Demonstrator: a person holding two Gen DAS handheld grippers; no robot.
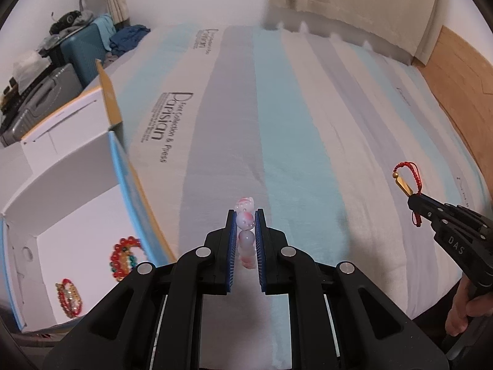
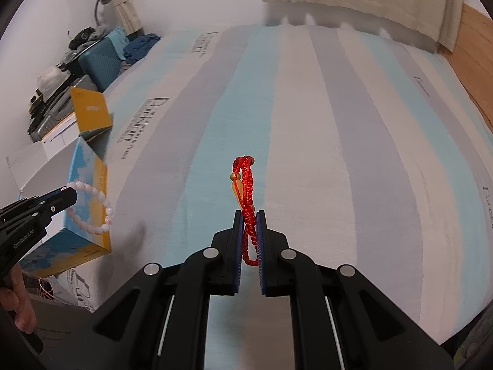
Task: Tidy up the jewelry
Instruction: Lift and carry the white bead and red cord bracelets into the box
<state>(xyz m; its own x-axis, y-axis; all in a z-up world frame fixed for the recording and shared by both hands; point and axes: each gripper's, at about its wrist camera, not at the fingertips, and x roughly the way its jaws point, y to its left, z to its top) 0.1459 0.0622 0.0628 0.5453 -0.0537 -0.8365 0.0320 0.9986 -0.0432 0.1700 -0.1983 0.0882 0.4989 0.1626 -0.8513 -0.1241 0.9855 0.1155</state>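
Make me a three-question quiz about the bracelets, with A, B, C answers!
1. Where is the box?
A. Left of the left gripper
B. Under the curtain
C. On the suitcase

2. What colour is the braided cord bracelet?
A. Green
B. Red
C. Black

3. What is the pink bead bracelet doing?
A. Lying in the box
B. Lying on the bedsheet
C. Held between fingers

Answers:
A, the open box shows left of the left gripper.
B, the cord in the right gripper is red.
C, the left fingers pinch its beads.
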